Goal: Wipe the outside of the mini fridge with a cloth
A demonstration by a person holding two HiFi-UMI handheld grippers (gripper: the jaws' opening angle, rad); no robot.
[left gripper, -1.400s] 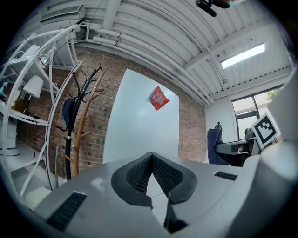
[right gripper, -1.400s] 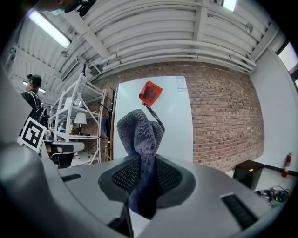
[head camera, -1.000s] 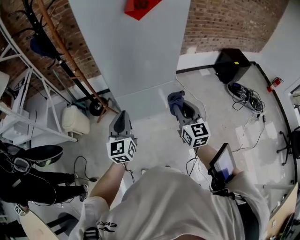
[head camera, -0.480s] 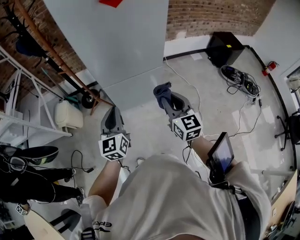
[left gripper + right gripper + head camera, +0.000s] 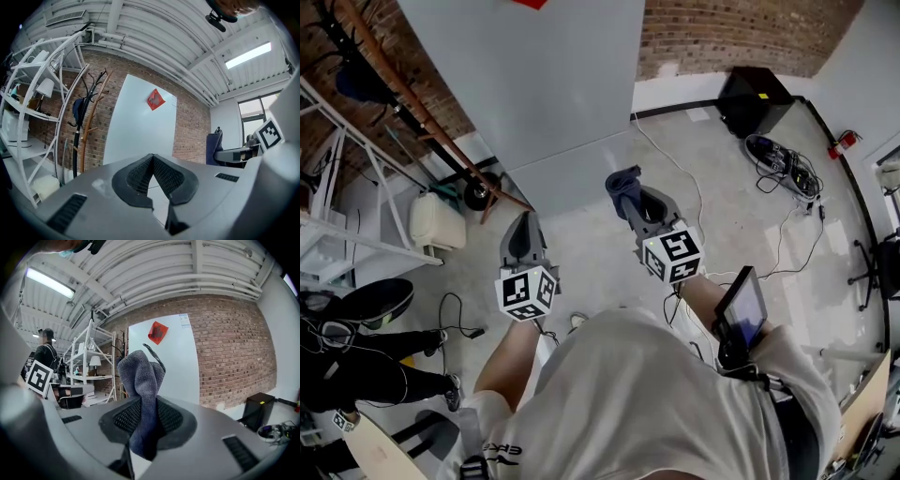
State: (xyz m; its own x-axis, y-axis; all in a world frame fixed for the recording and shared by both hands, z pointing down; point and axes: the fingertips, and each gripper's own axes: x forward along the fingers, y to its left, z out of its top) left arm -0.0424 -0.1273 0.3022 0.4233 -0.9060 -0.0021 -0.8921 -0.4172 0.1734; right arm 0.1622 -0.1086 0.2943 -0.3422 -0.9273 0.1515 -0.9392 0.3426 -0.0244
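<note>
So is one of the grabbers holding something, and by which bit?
The right gripper pinches the blue-grey cloth near one end; the rest bunches out past its tips. The left gripper is shut, empty.

Only one piece of writing can be partly read: pale letters on the person's shirt [image 5: 508, 449], near the bottom edge of the head view. They seem to begin with "ER", and the rest is lost in a fold. The left cube [image 5: 526, 292] and the right cube [image 5: 673, 256] carry black-and-white square code markers, without letters. A similar marker stands on a board [image 5: 339, 421] at the lower left corner of the head view. The red diamond sign [image 5: 158, 332] on the white panel [image 5: 168, 362] has print too small to read. A yellow sticker [image 5: 760, 95] on the black box [image 5: 748, 105] is also unreadable.
</note>
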